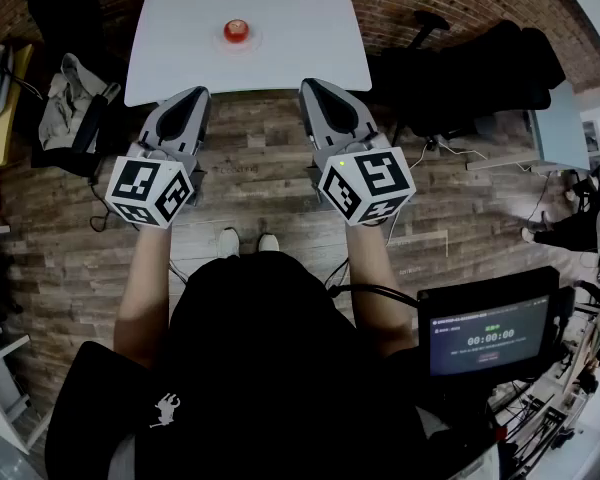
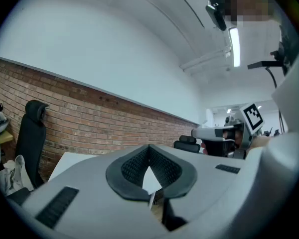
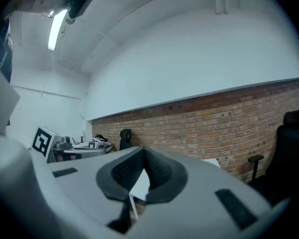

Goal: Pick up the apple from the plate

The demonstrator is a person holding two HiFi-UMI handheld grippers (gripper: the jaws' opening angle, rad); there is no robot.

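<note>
A red apple [image 1: 237,30] sits on a white plate [image 1: 253,41] near the far middle of a white table [image 1: 300,28], seen only in the head view. My left gripper [image 1: 194,95] and right gripper [image 1: 314,87] are held level side by side over the wooden floor, just short of the table's near edge and well short of the apple. Both are shut with nothing between their dark pads. In the left gripper view the left gripper [image 2: 149,150] has its tips touching; the right gripper [image 3: 142,151] looks the same in its own view.
Black office chairs [image 1: 480,68] stand right of the table, and another chair with clothes [image 1: 70,98] stands to its left. A small monitor [image 1: 490,334] is at my lower right. A brick wall [image 3: 224,118] runs behind the table.
</note>
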